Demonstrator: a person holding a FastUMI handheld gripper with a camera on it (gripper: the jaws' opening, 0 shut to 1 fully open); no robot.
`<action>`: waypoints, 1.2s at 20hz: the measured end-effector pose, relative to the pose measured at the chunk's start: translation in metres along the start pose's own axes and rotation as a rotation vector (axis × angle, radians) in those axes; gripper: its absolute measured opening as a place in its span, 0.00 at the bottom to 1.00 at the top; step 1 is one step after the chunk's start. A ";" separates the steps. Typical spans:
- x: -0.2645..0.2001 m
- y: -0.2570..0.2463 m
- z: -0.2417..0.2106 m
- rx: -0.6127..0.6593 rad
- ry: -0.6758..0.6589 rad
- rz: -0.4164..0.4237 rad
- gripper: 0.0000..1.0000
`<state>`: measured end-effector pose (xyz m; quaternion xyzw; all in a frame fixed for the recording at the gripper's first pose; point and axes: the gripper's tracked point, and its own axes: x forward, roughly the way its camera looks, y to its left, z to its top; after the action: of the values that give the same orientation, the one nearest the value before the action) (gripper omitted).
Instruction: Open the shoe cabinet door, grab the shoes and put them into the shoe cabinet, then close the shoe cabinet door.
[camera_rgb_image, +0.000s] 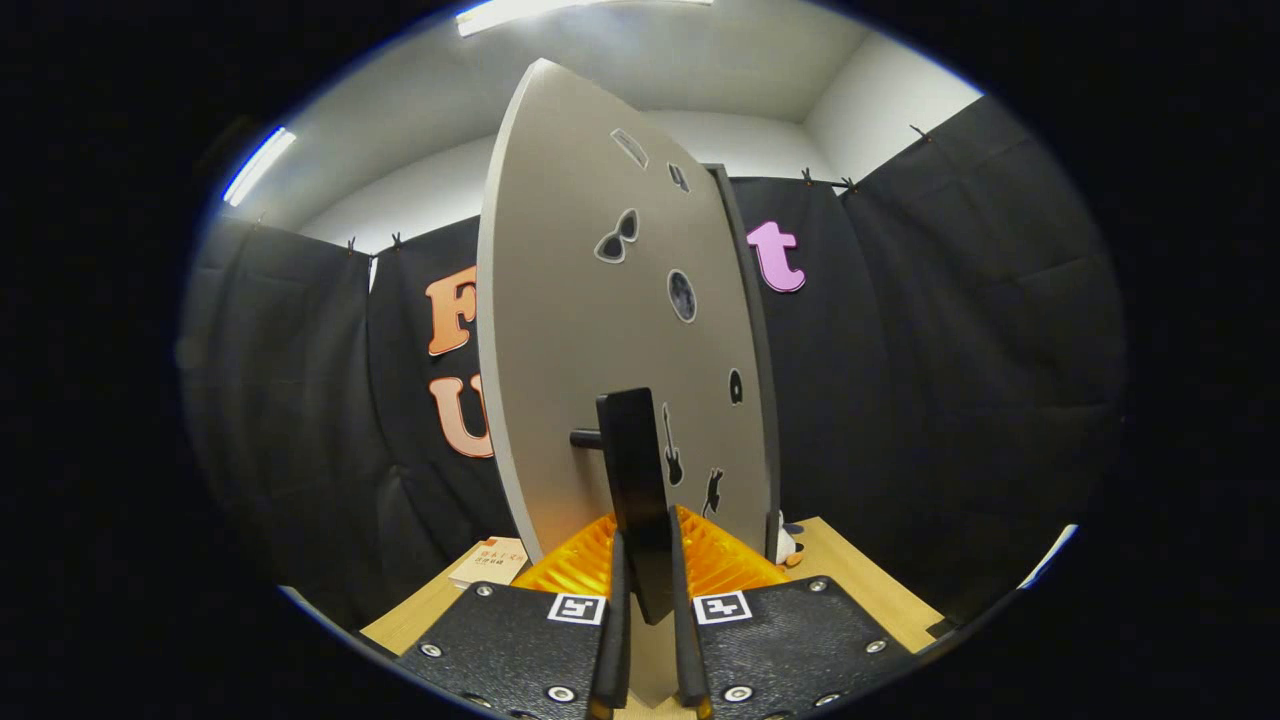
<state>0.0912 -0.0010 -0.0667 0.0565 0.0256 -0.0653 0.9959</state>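
Two fingers of the gripper (648, 590) stand nearly closed, pressing from either side on the dark flat handle (636, 490) of the shoe cabinet door (580, 320). The handle, a slim upright bar, stands off the door on a short dark peg. The door rises just ahead of the fingers, swung edge-on; its matte grey face carries small dark stickers, among them sunglasses (617, 238) and a guitar (672, 450). A darker cabinet edge (750, 330) shows behind it. Below lies a light wooden table (860, 580), with a small card (490, 562) beside the door's foot. At the door's far base a small pale object (787, 540), possibly a shoe, is too hidden to identify. Black cloth (950, 350) walls the booth beneath a white ceiling.
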 end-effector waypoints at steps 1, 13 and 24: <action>-0.002 -0.006 0.001 0.002 -0.001 -0.006 0.18; -0.010 -0.053 0.007 -0.036 -0.009 -0.018 0.17; -0.019 -0.140 0.013 -0.076 -0.005 -0.028 0.09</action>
<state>0.0544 -0.1376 -0.0680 0.0180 0.0262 -0.0784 0.9964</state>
